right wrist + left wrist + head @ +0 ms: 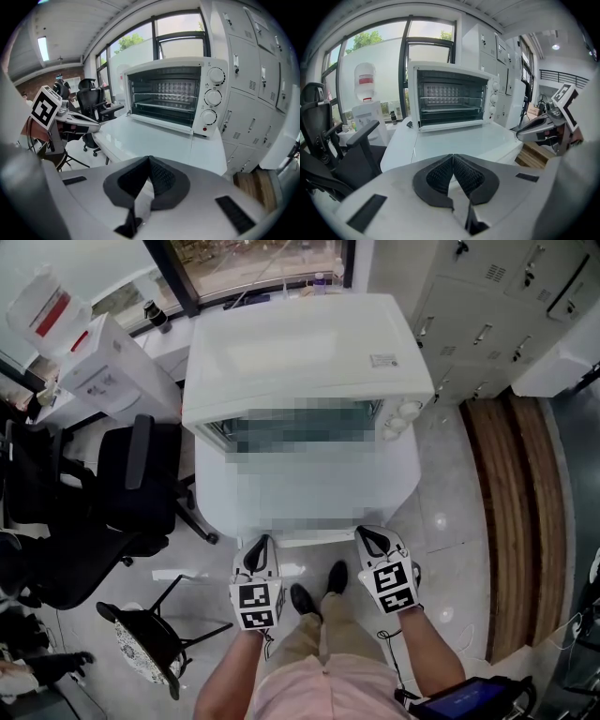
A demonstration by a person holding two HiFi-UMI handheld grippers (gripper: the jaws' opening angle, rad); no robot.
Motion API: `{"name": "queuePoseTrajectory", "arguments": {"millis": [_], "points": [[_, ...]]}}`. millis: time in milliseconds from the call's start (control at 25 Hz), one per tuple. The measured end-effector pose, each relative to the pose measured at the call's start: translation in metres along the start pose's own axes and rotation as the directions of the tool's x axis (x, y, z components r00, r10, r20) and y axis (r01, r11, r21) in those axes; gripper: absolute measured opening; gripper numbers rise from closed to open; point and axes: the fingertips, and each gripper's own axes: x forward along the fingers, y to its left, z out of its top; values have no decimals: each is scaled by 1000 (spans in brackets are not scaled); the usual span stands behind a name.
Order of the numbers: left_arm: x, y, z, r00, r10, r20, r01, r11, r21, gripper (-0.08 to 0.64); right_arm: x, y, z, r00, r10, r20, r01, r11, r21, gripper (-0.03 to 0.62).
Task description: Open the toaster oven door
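A white toaster oven (300, 352) stands at the back of a white table (403, 474), with three knobs (213, 97) on its right side. Its door (450, 125) looks folded down flat, and the racks inside show plainly in both gripper views. My left gripper (260, 542) hovers at the table's front edge, shut with nothing in it. My right gripper (370, 535) hangs beside it, level with it and also shut and empty. Both are well short of the oven. The pads (440, 176) of the left one meet, and so do the right one's pads (161, 178).
Black office chairs (131, 484) and a small stool (145, 643) crowd the left of the table. A water dispenser (103, 371) stands at the far left by the window. Grey lockers (487, 306) and a wooden bench (525, 521) line the right.
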Motion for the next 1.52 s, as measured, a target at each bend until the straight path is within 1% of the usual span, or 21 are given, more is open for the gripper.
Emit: {"name": "queuePoseTrajectory", "arguments": {"millis": [440,680,1280,1520], "points": [[10,0,-20,999,-3,-42,2,1000,-6,14,13,2,-20,999,14,-36,-13,1000,20,2],[16,0,-30,998,0,-59,-1,1000,-24,14,20,2,-30,998,25,-54,-24,999,30,2],[27,1,-46,996,23,-83,-24,1000,-9,14,34,2,-44,996,46,-76,-44,999,30,2],[29,2,-46,997,32,-67,-32,999,1,14,36,0,-44,996,53,-67,-51,998,32,2]]}}
